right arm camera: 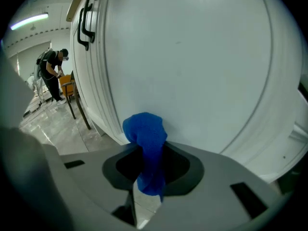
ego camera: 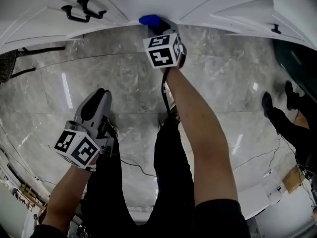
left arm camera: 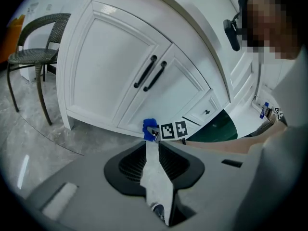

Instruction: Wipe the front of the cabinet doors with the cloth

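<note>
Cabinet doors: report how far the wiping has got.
Done: the right claw is shut on the blue cloth. In hand: the cloth is against a white door near its bottom edge. Left: no wiped marks show, so the handled doors may remain; the left claw hangs back, shut and empty.

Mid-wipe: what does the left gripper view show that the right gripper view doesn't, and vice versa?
Left only: the right gripper from outside, marker cube included, and a small black drawer knob. Right only: its jaws shut on the blue cloth at the white door panel, plus a distant person. Both: white cabinet doors, black bar handles, the cloth.
</note>
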